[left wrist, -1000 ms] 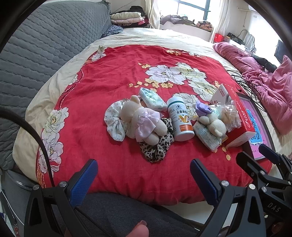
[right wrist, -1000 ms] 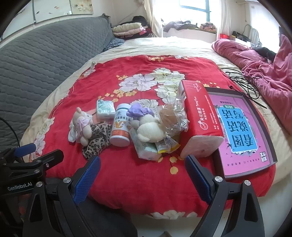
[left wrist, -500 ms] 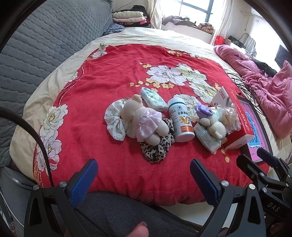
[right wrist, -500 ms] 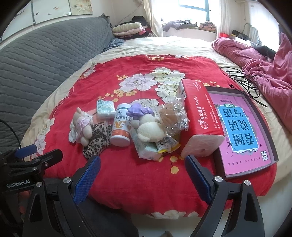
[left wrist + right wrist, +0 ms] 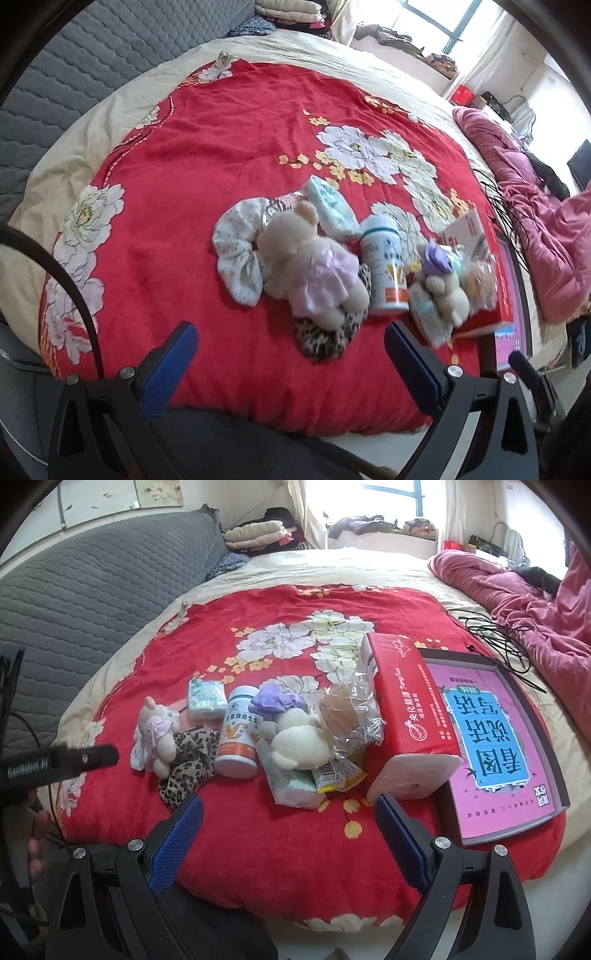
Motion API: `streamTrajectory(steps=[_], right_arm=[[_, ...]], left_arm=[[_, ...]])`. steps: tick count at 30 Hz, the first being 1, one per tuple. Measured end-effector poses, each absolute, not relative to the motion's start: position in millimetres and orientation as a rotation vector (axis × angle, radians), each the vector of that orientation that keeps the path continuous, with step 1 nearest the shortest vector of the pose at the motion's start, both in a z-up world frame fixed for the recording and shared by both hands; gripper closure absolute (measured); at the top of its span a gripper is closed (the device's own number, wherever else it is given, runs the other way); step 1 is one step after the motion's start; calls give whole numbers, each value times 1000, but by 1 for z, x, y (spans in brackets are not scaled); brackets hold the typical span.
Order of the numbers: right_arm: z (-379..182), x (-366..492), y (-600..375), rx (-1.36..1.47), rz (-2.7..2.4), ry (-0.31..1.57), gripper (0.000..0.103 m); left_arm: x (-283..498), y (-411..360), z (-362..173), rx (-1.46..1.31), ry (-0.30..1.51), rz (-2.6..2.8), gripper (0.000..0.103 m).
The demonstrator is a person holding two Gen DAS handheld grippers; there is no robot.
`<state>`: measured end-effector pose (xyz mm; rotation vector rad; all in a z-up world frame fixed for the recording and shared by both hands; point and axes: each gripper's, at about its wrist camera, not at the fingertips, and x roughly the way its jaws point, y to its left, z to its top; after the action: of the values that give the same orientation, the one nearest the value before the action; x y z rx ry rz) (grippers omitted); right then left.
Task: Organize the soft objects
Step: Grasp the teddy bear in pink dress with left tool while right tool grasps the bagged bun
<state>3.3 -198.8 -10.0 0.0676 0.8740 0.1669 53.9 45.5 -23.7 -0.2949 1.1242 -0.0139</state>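
Both the left hand-held gripper (image 5: 290,354) and right hand-held gripper (image 5: 288,829) hung spread apart, empty, above the bed's (image 5: 229,834) near edge, short of the teddy bear (image 5: 314,273).

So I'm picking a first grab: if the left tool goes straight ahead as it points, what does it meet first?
Probably the leopard-print cloth, lying nearest between the open left tool's fingers; the teddy bear in the pink dress lies on it just beyond. Depth is uncertain.
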Motion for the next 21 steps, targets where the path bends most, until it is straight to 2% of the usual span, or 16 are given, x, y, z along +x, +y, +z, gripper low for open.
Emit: streamTrajectory(steps=[13, 17, 21], right_arm=[[-6, 44, -211, 40, 106, 865, 9], [0, 64, -220, 2, 63, 836, 9], [-5, 85, -222, -58, 49, 870, 9]], left_arm=[[101, 34, -50, -304, 1189, 5, 10], [110, 32, -57, -313, 1213, 9, 21], [115, 34, -63, -337, 1221, 0, 21]])
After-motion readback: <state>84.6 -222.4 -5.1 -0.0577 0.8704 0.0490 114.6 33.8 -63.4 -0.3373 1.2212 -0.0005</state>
